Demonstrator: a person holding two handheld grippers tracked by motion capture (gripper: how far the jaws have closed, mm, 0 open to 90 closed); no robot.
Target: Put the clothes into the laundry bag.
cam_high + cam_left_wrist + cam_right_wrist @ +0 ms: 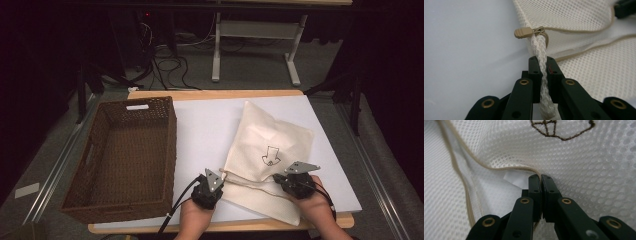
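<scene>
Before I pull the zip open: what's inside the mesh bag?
Through the gap in the mesh bag, the right gripper view shows pale lining and a white label. Anything deeper is covered by the fabric.

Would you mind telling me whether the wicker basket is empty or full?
Empty: the high view shows the wicker basket with its woven floor bare, beside the mesh bag.

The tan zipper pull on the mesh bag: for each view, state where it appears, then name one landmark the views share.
High view: zipper pull, low centre, at the left gripper's tip.
Left gripper view: upper centre, above the white cord.
Right gripper view: not in it.
Shared landmark: cream mesh bag.
</scene>
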